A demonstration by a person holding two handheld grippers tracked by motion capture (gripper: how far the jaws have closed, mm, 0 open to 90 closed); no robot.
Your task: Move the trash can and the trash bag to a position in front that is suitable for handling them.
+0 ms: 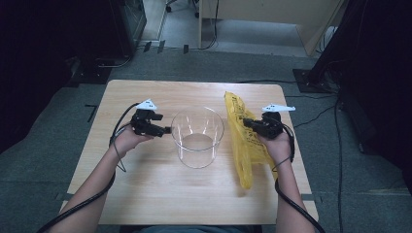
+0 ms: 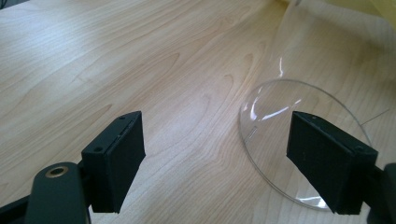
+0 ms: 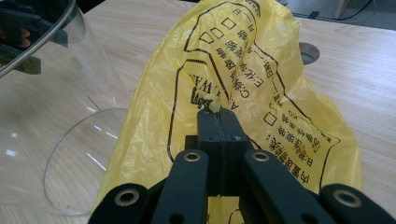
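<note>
On the tabletop (image 1: 145, 189), near its middle, stands a clear tub (image 1: 197, 137), upright and open at the top, with its round base flat on the wood. Just right of it lies a yellow bag (image 1: 245, 145) printed with black writing, stretched from the far side of the tabletop toward the near edge; its far part rises above the wood. The right gripper (image 1: 248, 123) is clenched on the bag: in the right gripper view its jaws are pressed together with a small tuft of yellow film pinched at their tips (image 3: 218, 112), and the bag (image 3: 243, 70) spreads out beyond them, its left edge close beside the tub wall (image 3: 60, 154). The left gripper (image 1: 167, 130) sits just left of the tub, pointing at its side, and is released: in the left gripper view (image 2: 212, 154) the jaws stand wide apart over bare wood, with the tub's base (image 2: 271, 126) between and beyond them, nearer the right jaw. Whether a jaw touches the tub wall cannot be told. A hand holds each gripper, and the forearms come in from the near edge.
</note>
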